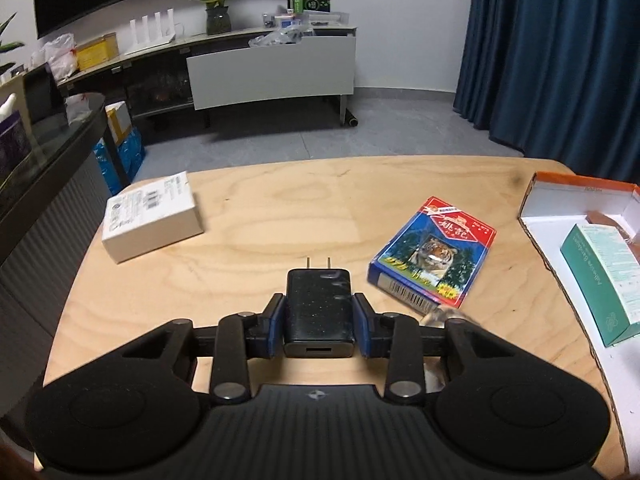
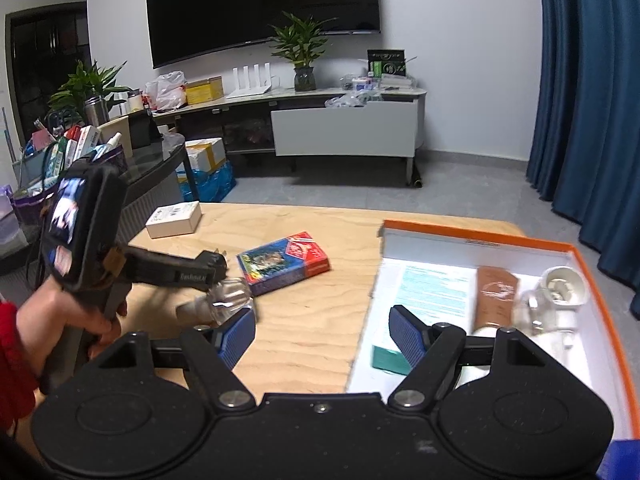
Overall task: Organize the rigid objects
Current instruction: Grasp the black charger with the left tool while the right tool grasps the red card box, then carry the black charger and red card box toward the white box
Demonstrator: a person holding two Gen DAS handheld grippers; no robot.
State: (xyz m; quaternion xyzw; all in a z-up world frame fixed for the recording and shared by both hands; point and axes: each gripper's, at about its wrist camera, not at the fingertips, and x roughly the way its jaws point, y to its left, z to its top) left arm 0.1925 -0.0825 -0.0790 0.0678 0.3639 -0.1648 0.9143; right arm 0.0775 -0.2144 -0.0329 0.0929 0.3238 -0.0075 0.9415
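Black plastic plug adapter (image 1: 319, 312) is clamped low on the plywood counter (image 1: 280, 208) by left tongs (image 1: 319, 322); right tongs (image 2: 322, 336) gape empty. Slippage risk: smooth sides, shallow pad contact; prongs may snag the orange-rimmed box (image 2: 560, 246).

a home living room: wall television (image 2: 264, 4), media cabinet (image 2: 344, 128), houseplants (image 2: 302, 46).

Pale matt wood-grain table (image 1: 304, 216)

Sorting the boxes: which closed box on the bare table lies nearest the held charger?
The blue tiger playing-card box, just right of the black charger in the left gripper; the white box lies farther off.
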